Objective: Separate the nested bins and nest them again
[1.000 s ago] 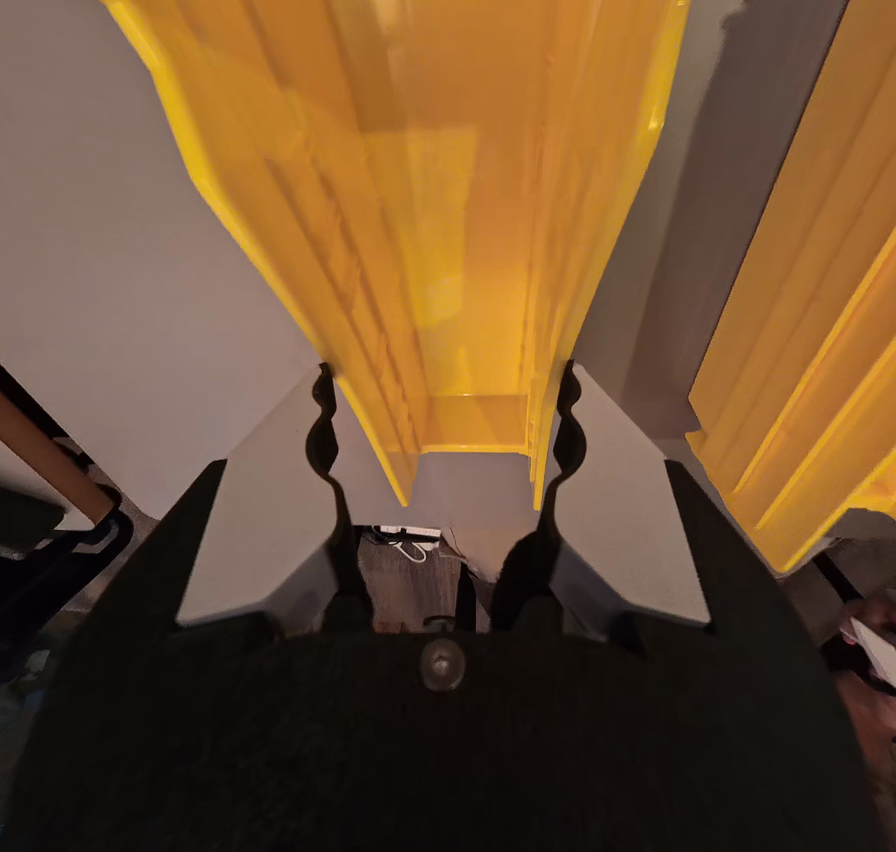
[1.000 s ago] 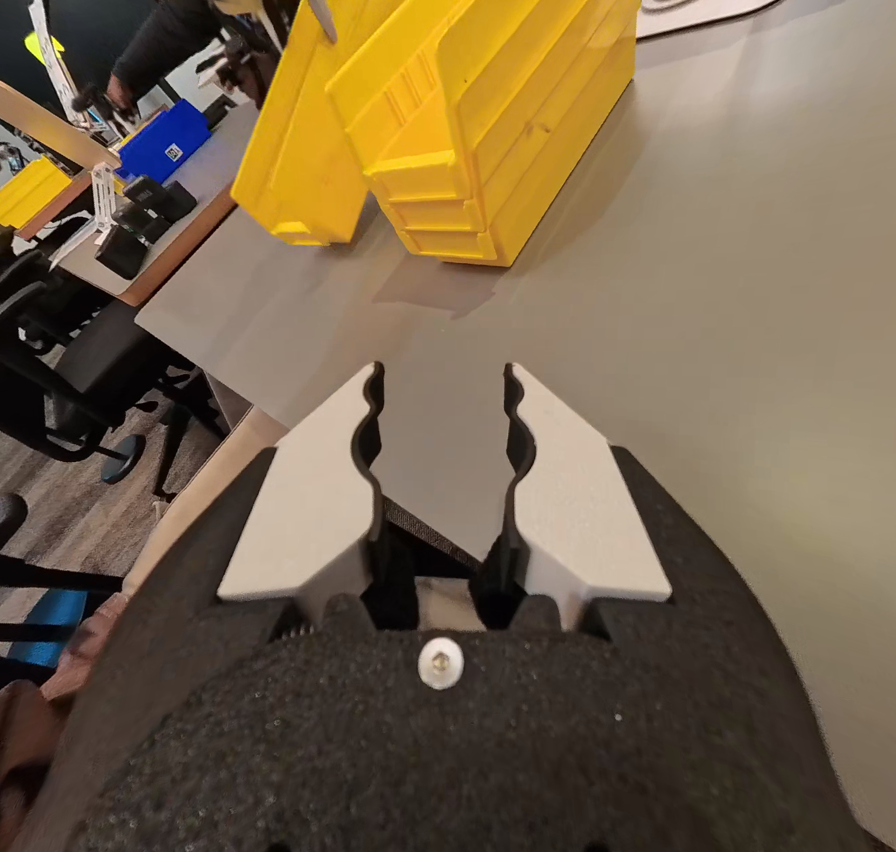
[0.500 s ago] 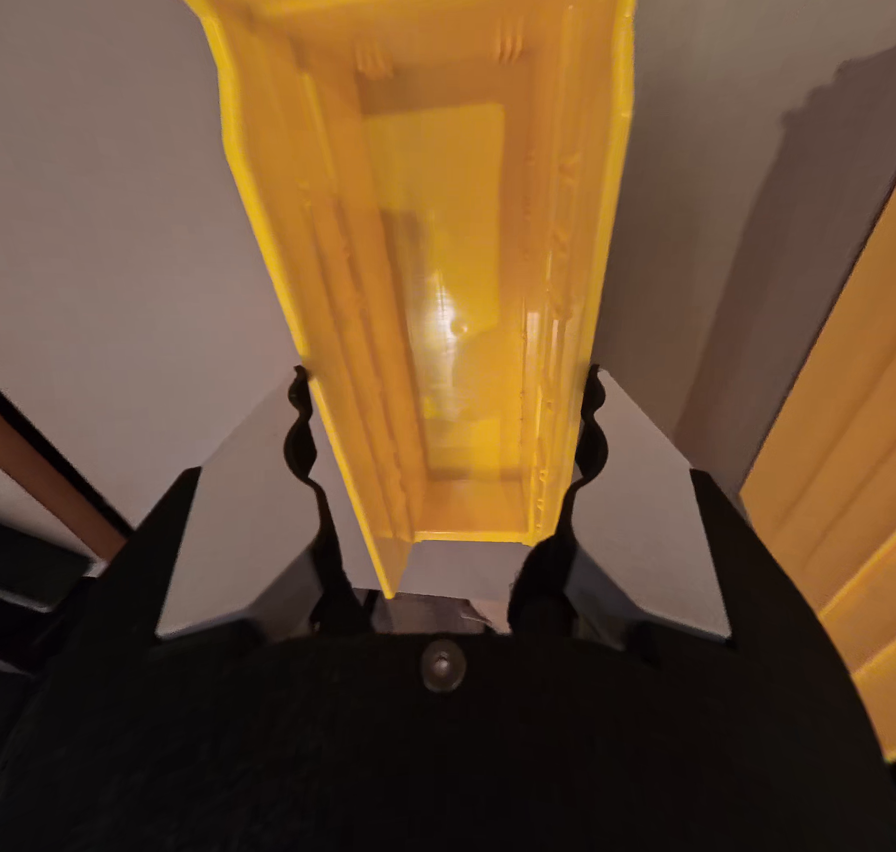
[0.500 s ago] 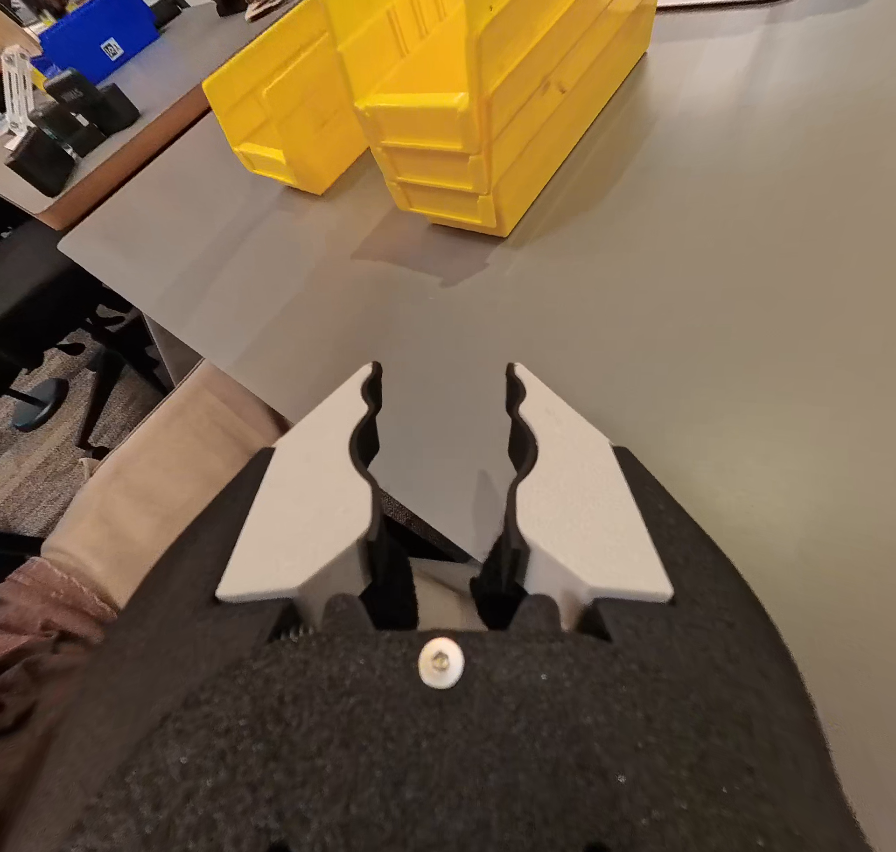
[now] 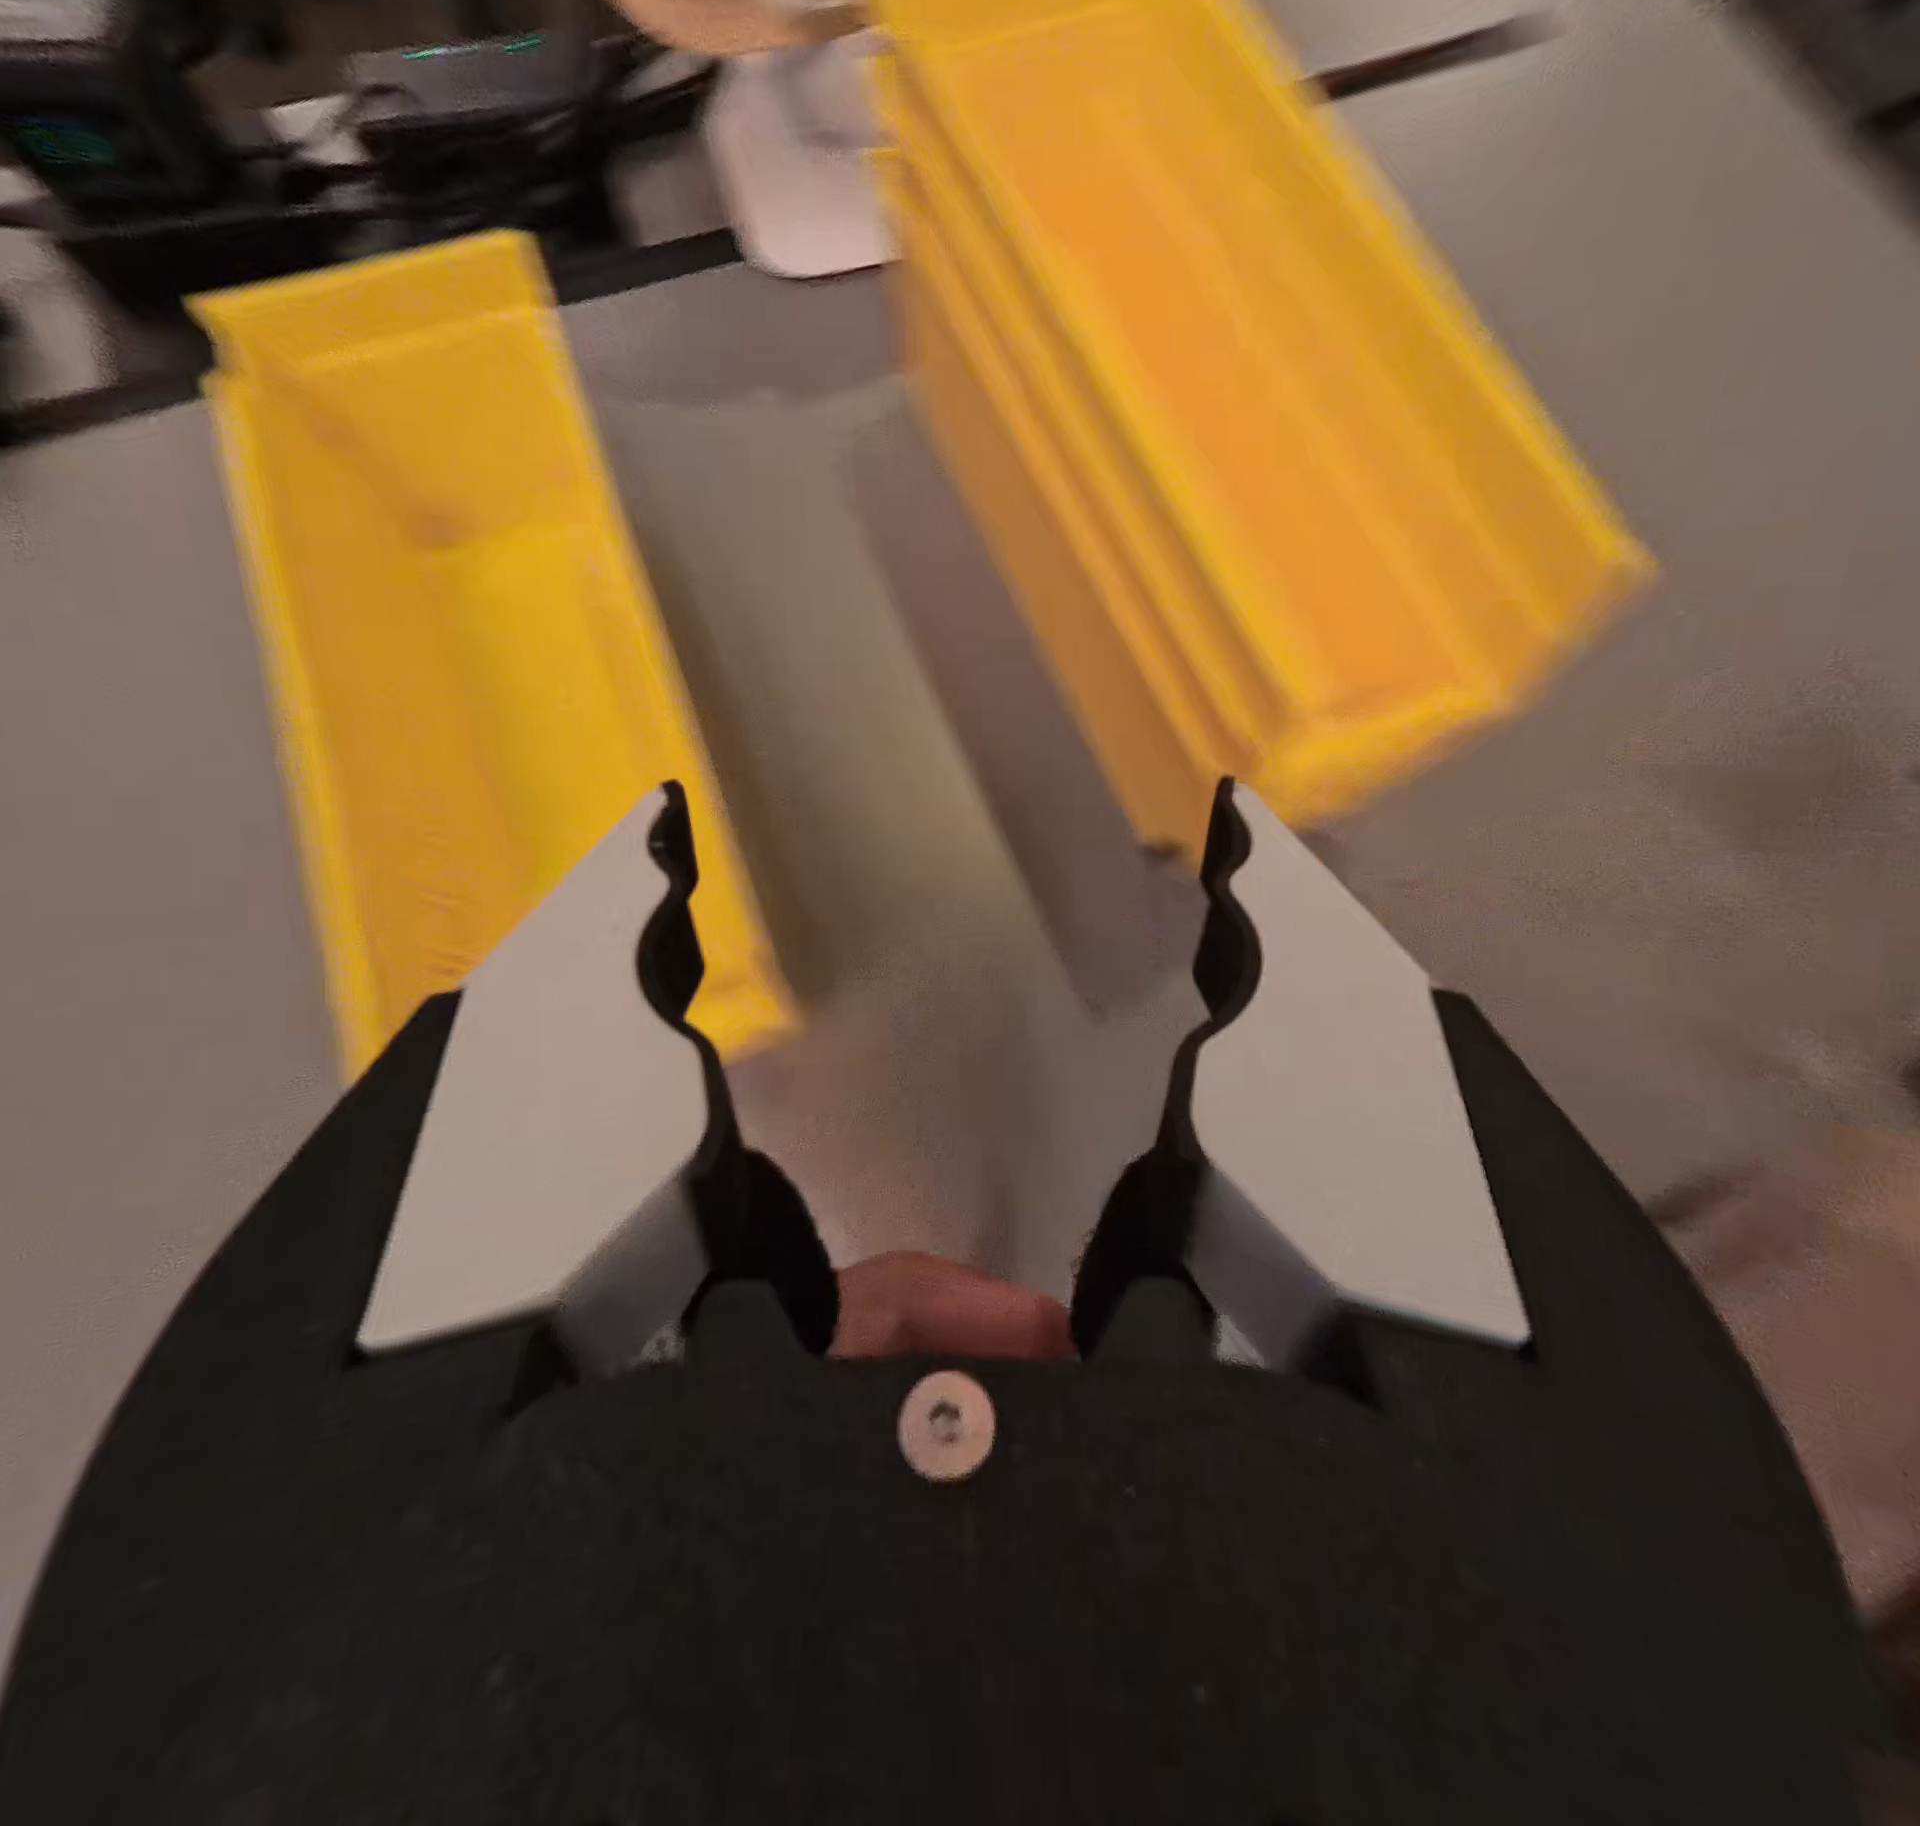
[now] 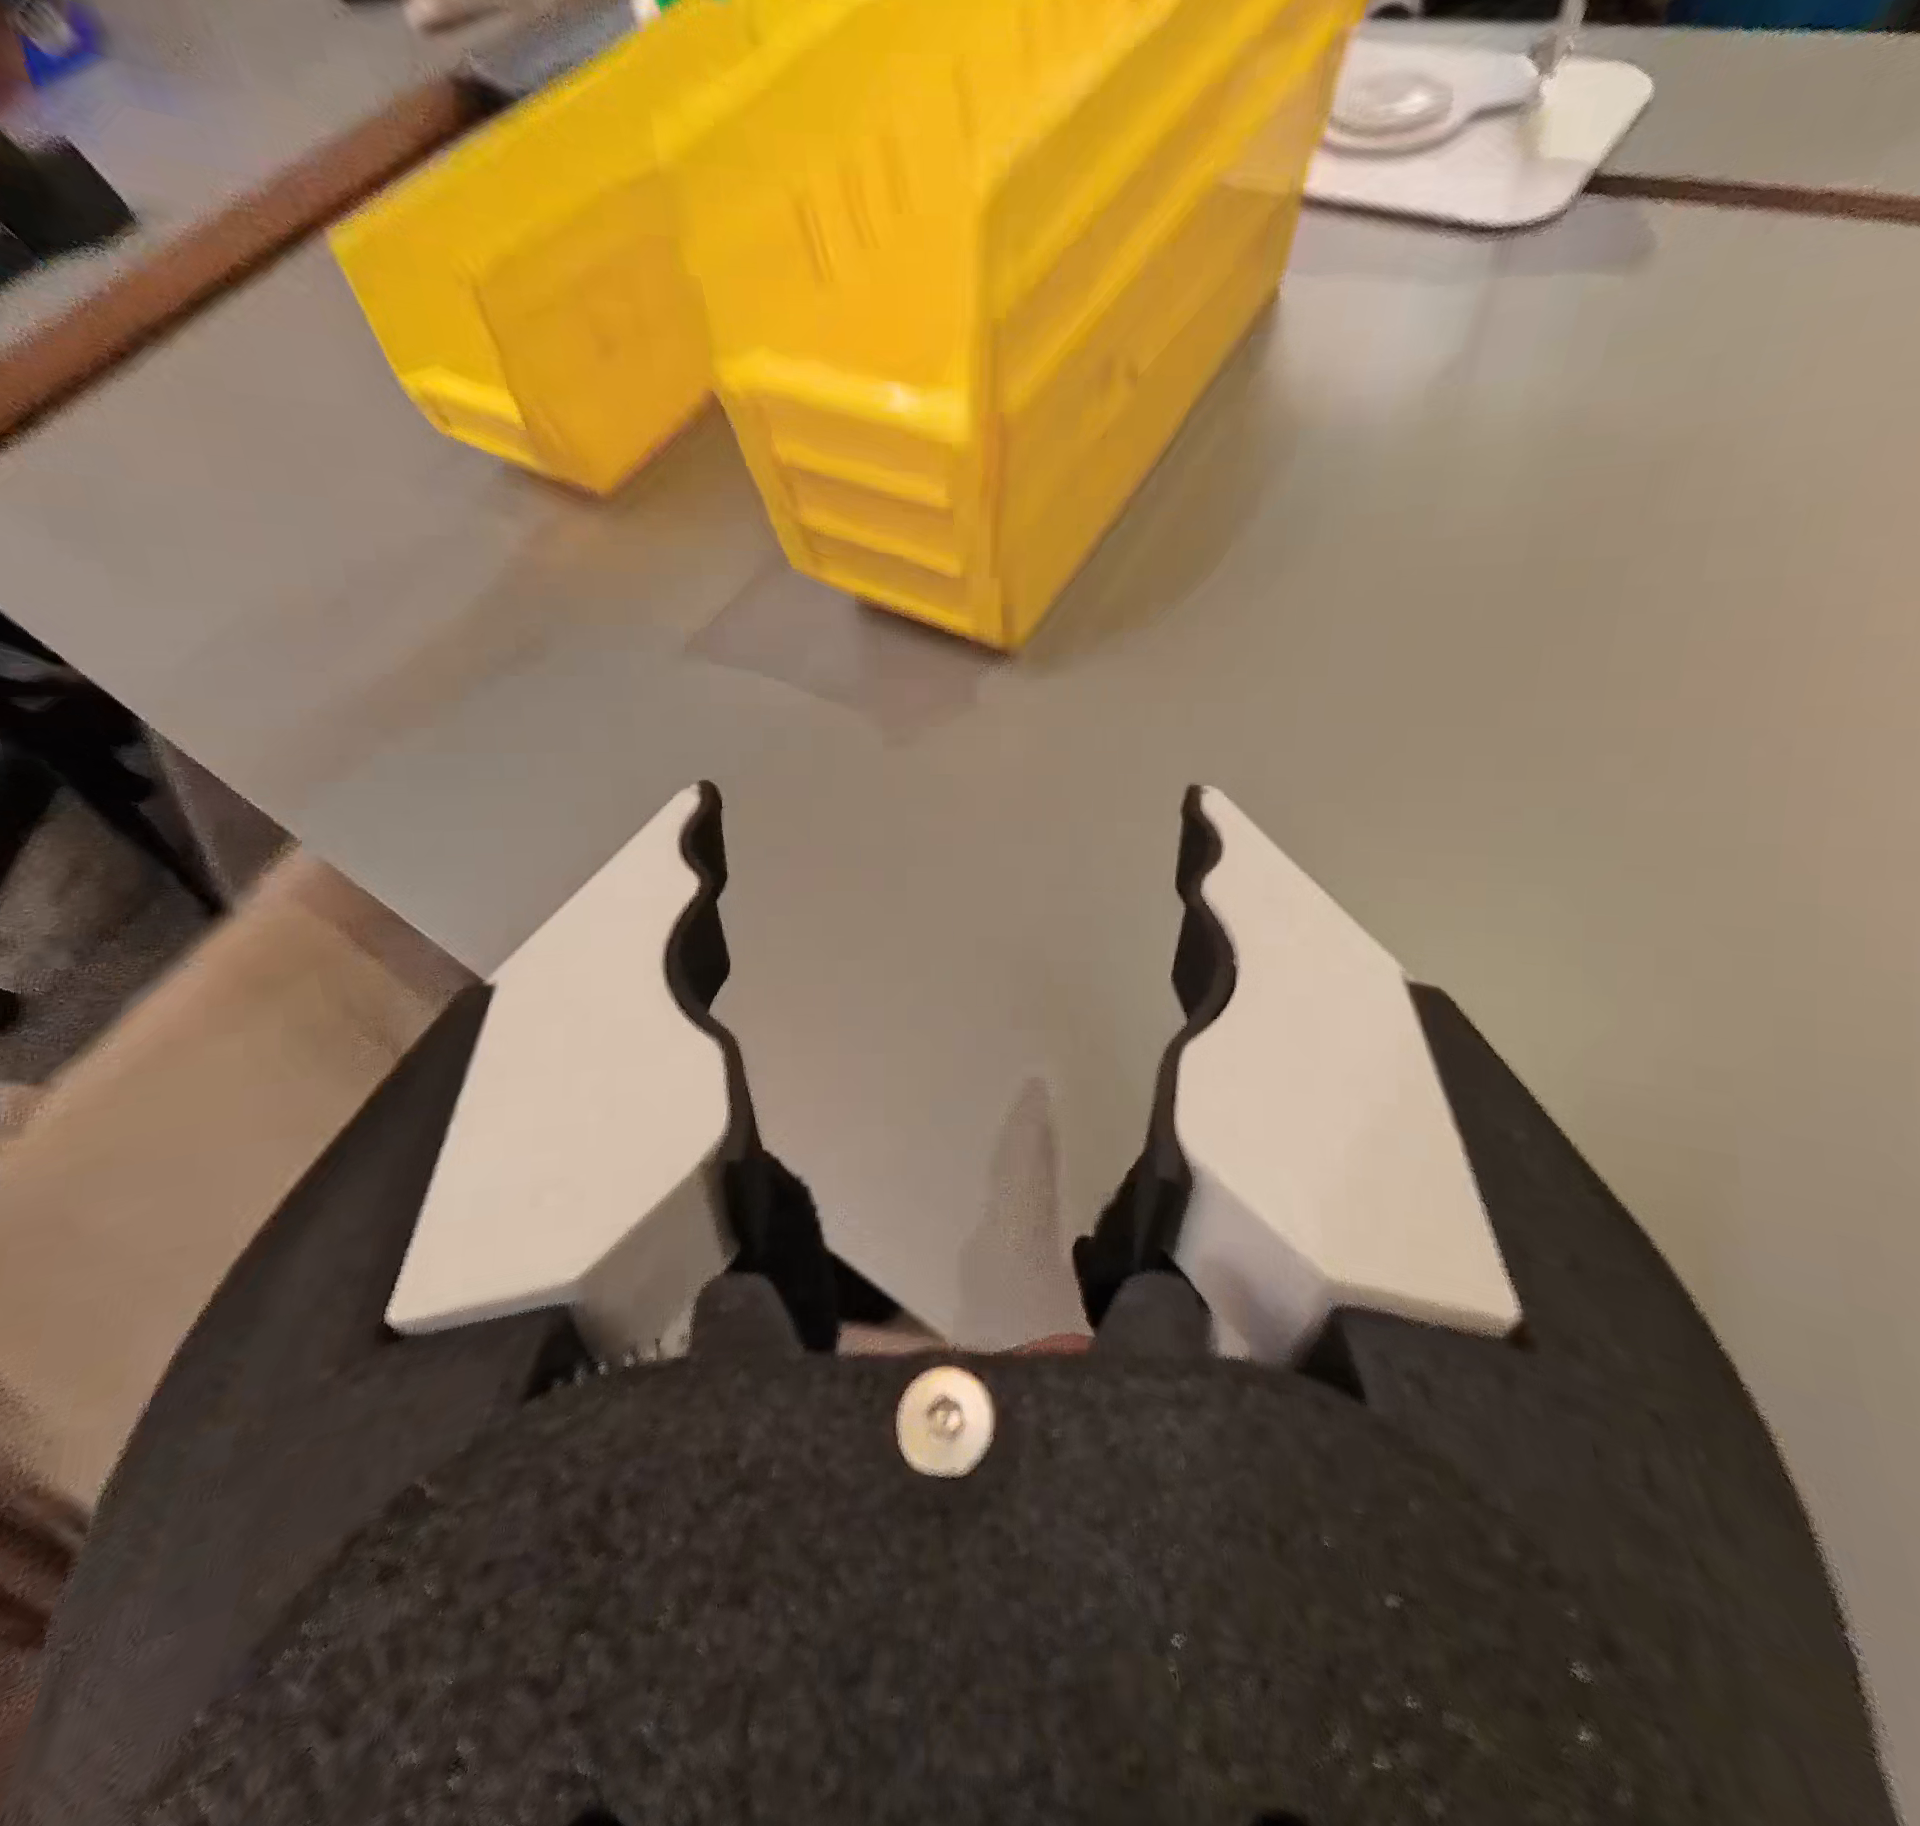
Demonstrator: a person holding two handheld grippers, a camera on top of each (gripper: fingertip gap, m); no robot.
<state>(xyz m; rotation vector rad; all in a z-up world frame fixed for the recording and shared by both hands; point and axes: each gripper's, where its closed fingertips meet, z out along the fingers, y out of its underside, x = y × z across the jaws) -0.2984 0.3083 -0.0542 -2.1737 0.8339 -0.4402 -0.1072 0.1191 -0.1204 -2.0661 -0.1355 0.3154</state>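
A single yellow bin [image 5: 457, 633] stands on the grey table [image 5: 852, 716], left of a stack of nested yellow bins [image 5: 1226, 394]. My left gripper [image 5: 945, 800] is open and empty, hovering above and in front of the gap between them. In the right wrist view the single bin [image 6: 540, 322] sits left of the nested stack [image 6: 997, 301], close beside it. My right gripper [image 6: 945, 800] is open and empty over the bare table, well in front of the stack. Both views are blurred by motion.
A white flat base [image 6: 1475, 135] lies on the table behind the stack. The table's left edge [image 6: 218, 758] drops to a floor. A brown-edged neighbouring table [image 6: 208, 228] stands at the far left with dark clutter behind it.
My left gripper let go of the single bin, which now stands on the table, and pulled back and up. My right gripper's jaws opened wider and it swung slightly right.
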